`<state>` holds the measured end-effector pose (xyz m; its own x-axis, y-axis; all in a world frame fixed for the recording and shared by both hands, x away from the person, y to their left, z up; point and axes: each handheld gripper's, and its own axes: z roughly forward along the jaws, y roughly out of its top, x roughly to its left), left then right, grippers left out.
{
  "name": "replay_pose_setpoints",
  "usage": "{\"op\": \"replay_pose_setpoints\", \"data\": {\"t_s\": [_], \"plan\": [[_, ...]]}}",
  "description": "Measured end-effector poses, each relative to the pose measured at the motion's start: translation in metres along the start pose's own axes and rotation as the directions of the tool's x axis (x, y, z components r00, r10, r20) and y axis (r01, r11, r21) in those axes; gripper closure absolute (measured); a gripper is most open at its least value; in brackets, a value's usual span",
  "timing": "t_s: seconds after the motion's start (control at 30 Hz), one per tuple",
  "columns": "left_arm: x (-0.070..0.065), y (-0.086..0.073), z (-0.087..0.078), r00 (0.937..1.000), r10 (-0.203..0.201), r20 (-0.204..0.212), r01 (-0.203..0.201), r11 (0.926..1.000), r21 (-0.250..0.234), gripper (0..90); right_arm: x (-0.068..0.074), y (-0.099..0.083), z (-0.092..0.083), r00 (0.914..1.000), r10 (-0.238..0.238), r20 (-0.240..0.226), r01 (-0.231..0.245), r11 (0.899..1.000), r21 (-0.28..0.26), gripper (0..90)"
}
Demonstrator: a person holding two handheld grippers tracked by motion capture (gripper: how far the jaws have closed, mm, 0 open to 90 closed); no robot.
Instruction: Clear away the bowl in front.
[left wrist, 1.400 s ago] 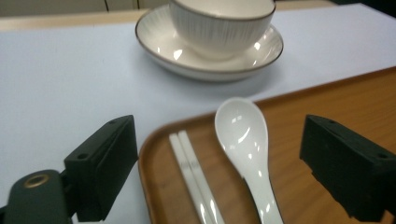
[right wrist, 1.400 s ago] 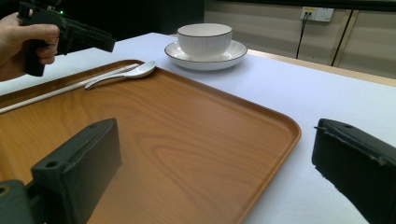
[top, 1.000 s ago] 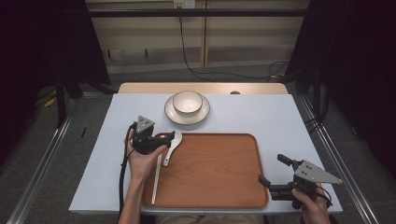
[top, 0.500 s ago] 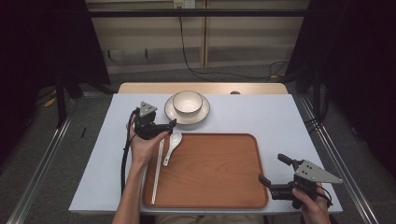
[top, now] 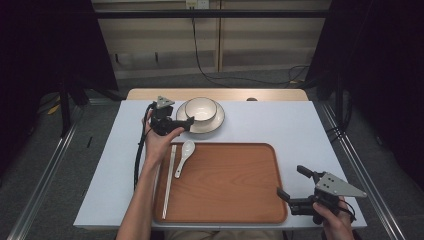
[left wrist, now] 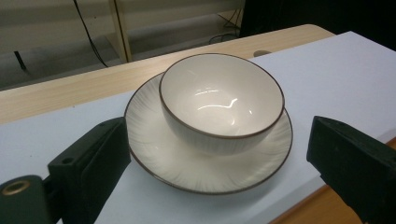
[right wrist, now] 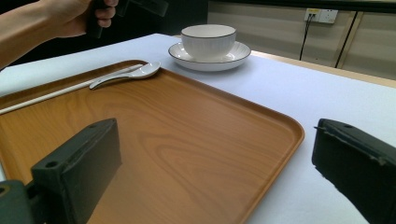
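Two grippers are in my high view. My left gripper [top: 186, 123] is at about 11 o'clock from the tray, with its jaws wide apart and nothing between them. It sits just beside the left rim of the saucer [top: 216, 121]; I cannot tell if a jaw touches it. In the left gripper view the white bowl [left wrist: 222, 100] stands upright on the saucer [left wrist: 196, 170], straight ahead between the two jaws. Bowl and saucer are at 12 o'clock on the white table [top: 280, 125], just beyond the far edge of the wooden tray [top: 225, 185]. My right gripper [top: 292, 186] is at 4 o'clock, over the tray's near right corner, jaws also apart and empty. On the tray's left side lie a white spoon [top: 183, 157] and a pair of chopsticks [top: 169, 181] close together, at 9 o'clock.
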<state>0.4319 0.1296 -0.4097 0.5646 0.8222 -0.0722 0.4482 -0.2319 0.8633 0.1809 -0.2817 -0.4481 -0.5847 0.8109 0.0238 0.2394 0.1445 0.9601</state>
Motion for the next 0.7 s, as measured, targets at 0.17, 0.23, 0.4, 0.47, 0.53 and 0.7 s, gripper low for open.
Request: {"op": "replay_pose_setpoints", "data": {"t_s": [0.17, 0.23, 0.4, 0.47, 0.53, 0.7], "plan": [[0.003, 0.006, 0.011, 0.9997, 0.016, -0.020, -0.015, 0.9997, 0.021, 9.3, 0.001, 0.000, 0.000, 1.0000, 0.005, -0.004, -0.005, 1.000, 0.003, 1.1], [0.005, 0.008, 0.018, 0.9996, 0.011, -0.024, -0.011, 0.9994, 0.034, 8.5, 0.001, 0.000, 0.001, 1.0000, 0.004, 0.001, -0.004, 1.000, 0.001, 1.1], [0.009, 0.014, 0.033, 0.9991, 0.023, -0.035, -0.021, 0.9970, 0.074, 9.3, 0.001, 0.000, 0.001, 1.0000, 0.005, -0.001, -0.005, 1.000, 0.002, 1.1], [0.008, 0.015, 0.040, 0.9985, 0.028, -0.048, -0.024, 0.9965, 0.080, 9.6, 0.001, -0.001, 0.001, 1.0000, 0.008, -0.001, -0.008, 1.000, 0.006, 1.1], [0.009, 0.015, 0.053, 0.9985, 0.001, -0.054, 0.004, 0.9944, 0.106, 11.6, 0.000, -0.001, 0.002, 0.9999, 0.013, -0.007, -0.013, 1.000, 0.010, 1.1], [0.011, 0.014, 0.063, 0.9979, 0.011, -0.063, -0.004, 0.9933, 0.116, 13.5, 0.000, -0.001, 0.001, 0.9998, 0.015, -0.011, -0.015, 1.000, 0.010, 1.1]]}}
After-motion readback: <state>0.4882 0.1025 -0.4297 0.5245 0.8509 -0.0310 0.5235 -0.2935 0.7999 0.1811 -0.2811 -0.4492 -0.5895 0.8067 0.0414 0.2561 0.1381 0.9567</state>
